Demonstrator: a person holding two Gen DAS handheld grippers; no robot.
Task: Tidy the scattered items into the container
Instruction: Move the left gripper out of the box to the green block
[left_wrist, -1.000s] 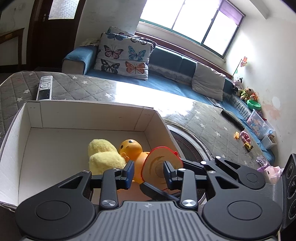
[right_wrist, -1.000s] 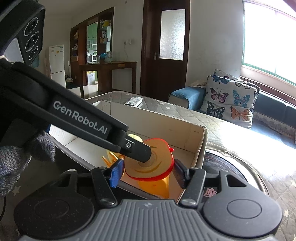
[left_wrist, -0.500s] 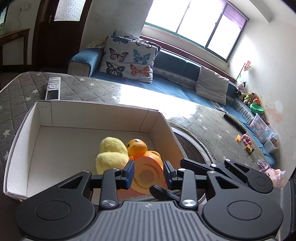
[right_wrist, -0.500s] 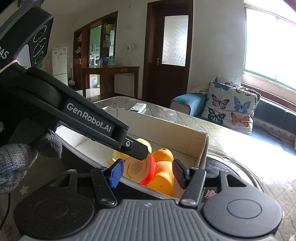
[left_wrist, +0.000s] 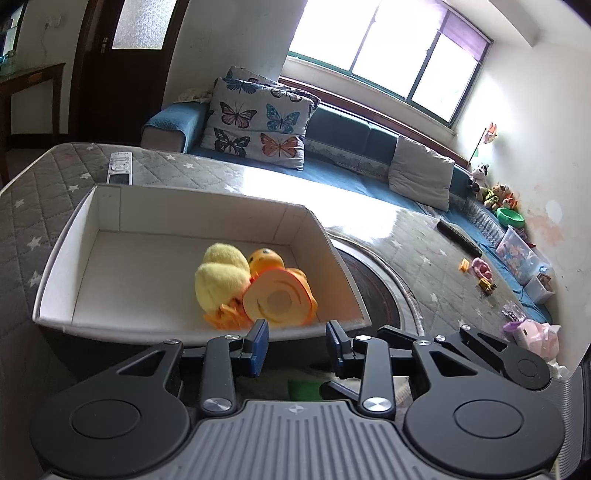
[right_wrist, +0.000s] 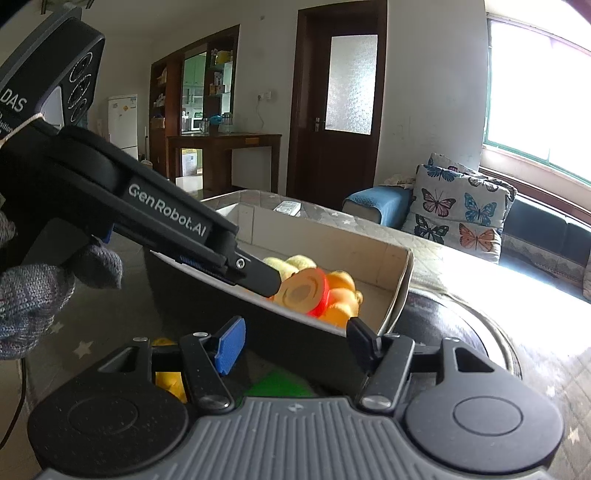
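A white cardboard box (left_wrist: 74, 258) stands on the grey quilted table. Inside it lie a yellow plush toy (left_wrist: 219, 277) and an orange duck-like toy (left_wrist: 280, 295) with a round base, side by side near the box's near wall. My left gripper (left_wrist: 297, 345) is open and empty, just outside the box's near edge. My right gripper (right_wrist: 291, 343) is open and empty, below the box's side (right_wrist: 402, 288). The orange toy (right_wrist: 321, 295) and the plush (right_wrist: 291, 264) also show in the right wrist view, partly behind the left gripper's arm (right_wrist: 166, 218).
A white remote (left_wrist: 120, 168) lies on the table behind the box. Small toys (left_wrist: 480, 267) lie at the table's far right, a pink item (left_wrist: 532, 332) nearer. A dark round inlay (left_wrist: 373, 291) sits right of the box. A sofa with butterfly cushions (left_wrist: 258, 122) is behind.
The orange toy was dropped from between the grippers and now lies in the box beside the plush. Both grippers have drawn back from the box and stand outside its near wall.
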